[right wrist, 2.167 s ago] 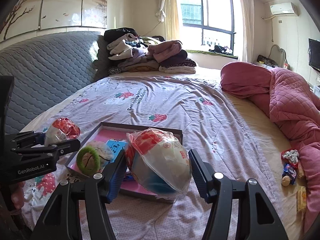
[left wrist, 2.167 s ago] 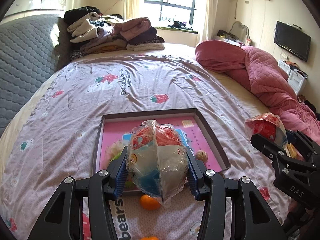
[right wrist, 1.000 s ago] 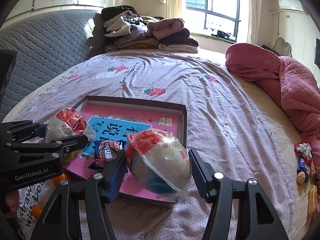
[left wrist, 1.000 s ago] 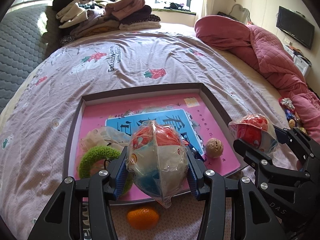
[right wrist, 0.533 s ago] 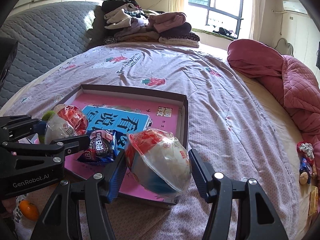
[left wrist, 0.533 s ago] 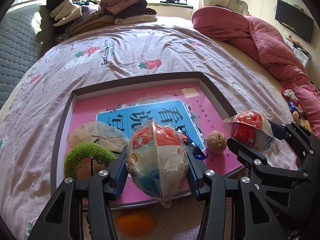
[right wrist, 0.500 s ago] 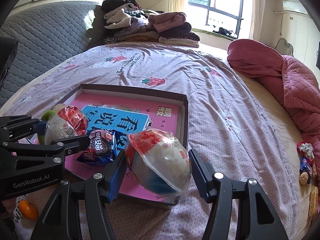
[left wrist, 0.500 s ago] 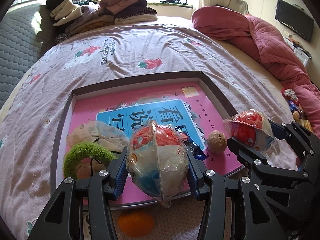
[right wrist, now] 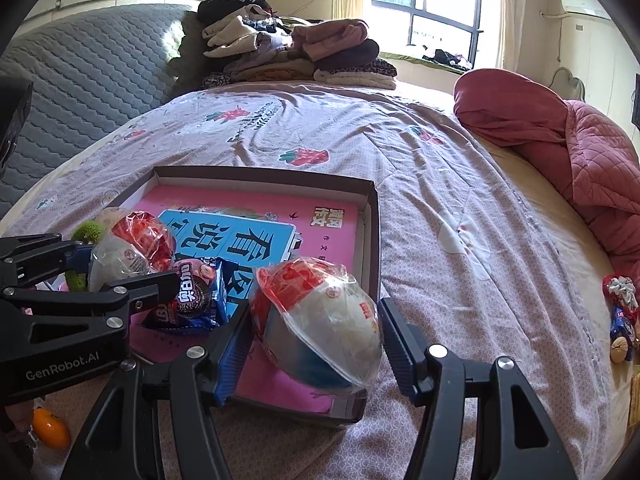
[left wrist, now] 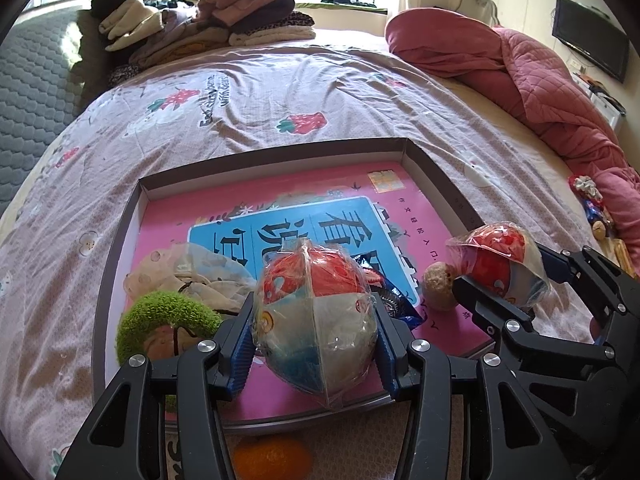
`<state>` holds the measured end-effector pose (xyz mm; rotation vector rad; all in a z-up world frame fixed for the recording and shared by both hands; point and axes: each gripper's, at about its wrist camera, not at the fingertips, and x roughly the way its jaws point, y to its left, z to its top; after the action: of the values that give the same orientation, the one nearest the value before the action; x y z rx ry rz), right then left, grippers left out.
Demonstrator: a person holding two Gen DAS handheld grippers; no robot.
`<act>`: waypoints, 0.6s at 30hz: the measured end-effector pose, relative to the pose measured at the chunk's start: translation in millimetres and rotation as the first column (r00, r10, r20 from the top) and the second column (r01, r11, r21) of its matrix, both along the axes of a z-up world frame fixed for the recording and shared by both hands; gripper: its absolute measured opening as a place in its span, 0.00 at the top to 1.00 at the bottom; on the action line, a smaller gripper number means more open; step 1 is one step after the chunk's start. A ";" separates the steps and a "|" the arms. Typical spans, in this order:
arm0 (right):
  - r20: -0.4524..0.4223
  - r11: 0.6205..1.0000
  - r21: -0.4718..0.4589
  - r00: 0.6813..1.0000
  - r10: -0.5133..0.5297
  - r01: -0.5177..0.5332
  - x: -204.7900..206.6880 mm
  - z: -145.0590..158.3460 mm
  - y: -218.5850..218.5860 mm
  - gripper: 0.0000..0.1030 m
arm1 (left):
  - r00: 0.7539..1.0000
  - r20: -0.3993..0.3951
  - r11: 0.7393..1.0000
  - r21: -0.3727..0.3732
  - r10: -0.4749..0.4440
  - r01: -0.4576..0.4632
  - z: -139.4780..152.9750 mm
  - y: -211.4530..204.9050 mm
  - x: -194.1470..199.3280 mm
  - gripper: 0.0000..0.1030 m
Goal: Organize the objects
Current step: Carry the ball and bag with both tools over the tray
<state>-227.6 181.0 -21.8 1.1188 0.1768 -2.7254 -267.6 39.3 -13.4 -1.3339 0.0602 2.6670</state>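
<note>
My left gripper is shut on a plastic-wrapped ball, red on top, white and blue below. It hangs over the near edge of a shallow box tray with a pink printed floor. My right gripper is shut on a second wrapped ball, above the tray's near right corner. Each wrist view shows the other gripper: the right gripper at the right edge, the left gripper at the left edge. Both point down at a slant.
In the tray lie a green fuzzy ring, a crumpled pale bag, a blue cookie packet and a small brown ball. A mandarin sits just outside its near edge. Small items lie beside the pink quilt.
Both grippers have sunk a little and moved forward over the tray, which now looks larger and closer. Both grips on the wrapped balls are unchanged.
</note>
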 end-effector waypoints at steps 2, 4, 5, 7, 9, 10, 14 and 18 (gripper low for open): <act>-0.004 1.000 0.002 1.000 -0.003 0.003 -0.3 0.1 -0.1 0.40 | 1.000 0.000 1.000 -0.001 0.002 -0.002 -0.7 -0.1 -0.5 0.49; -0.006 1.000 0.001 1.000 -0.008 0.008 -0.4 -0.6 0.0 0.40 | 1.000 -0.002 1.000 -0.001 0.004 -0.004 -1.0 0.1 -1.4 0.49; -0.006 1.000 0.001 1.000 -0.011 0.011 -0.6 -1.0 -0.2 0.40 | 1.000 -0.003 1.000 -0.004 0.003 -0.003 -1.0 0.7 -1.8 0.49; -0.002 1.000 0.003 1.000 -0.017 0.017 -1.0 -2.5 0.1 0.40 | 1.000 -0.005 1.000 -0.005 0.001 -0.001 -0.6 1.7 -2.3 0.49; 0.003 1.000 0.007 1.000 -0.025 0.025 -0.7 -4.8 0.4 0.40 | 1.000 -0.005 1.000 -0.005 0.000 0.000 -1.1 2.1 -3.1 0.49; 0.007 1.000 0.011 1.000 -0.029 0.029 -1.1 -6.1 0.8 0.40 | 1.000 -0.003 1.000 -0.007 0.002 -0.002 -1.6 2.4 -3.9 0.49; 0.010 0.999 0.009 0.999 -0.033 0.033 -0.6 -6.4 0.7 0.40 | 1.000 -0.003 1.000 -0.010 0.004 -0.004 -1.9 3.0 -4.5 0.49; 0.012 0.999 0.031 1.000 -0.026 0.026 1.2 -6.7 -2.9 0.40 | 1.000 0.000 1.000 -0.005 0.005 -0.005 -2.9 2.0 -3.7 0.49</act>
<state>-226.4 178.1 -28.5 1.1538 0.2041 -2.7468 -271.3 41.3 -16.3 -1.3377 0.0629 2.6726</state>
